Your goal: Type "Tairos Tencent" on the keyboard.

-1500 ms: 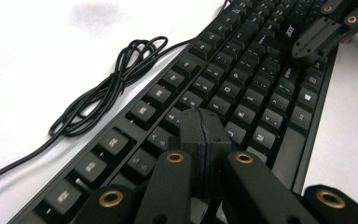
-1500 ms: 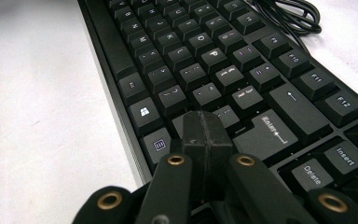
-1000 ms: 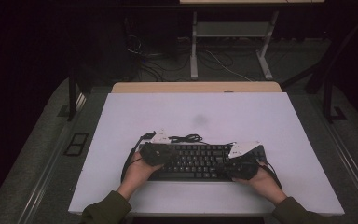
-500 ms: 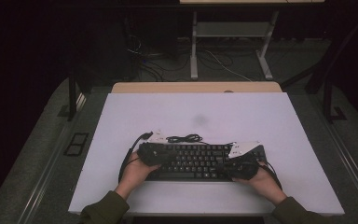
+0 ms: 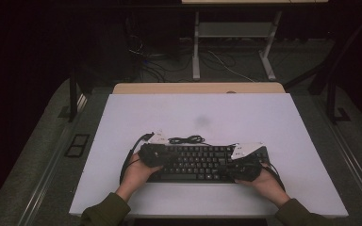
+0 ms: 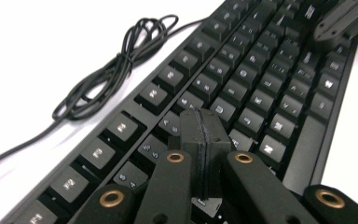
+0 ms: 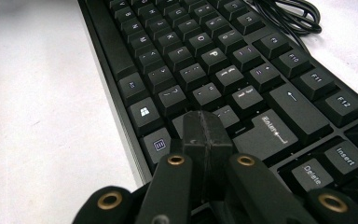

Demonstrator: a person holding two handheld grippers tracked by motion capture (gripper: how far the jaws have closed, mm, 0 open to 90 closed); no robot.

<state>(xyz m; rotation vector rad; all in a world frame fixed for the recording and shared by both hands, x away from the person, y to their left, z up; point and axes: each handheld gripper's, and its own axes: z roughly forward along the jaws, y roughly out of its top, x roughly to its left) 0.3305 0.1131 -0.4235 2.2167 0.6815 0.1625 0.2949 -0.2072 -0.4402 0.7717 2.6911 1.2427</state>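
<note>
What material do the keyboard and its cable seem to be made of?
Keyboard: probably hard plastic, matte black; the keycaps give soft, dull highlights. Cable: likely rubber or soft plastic sheathing, smooth black; it lies in loose bent loops on the white table.

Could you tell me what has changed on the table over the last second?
Nothing has visibly changed: both hand-held grippers, left and right, stay shut over the keyboard, and its coiled cable lies where it did.
</note>
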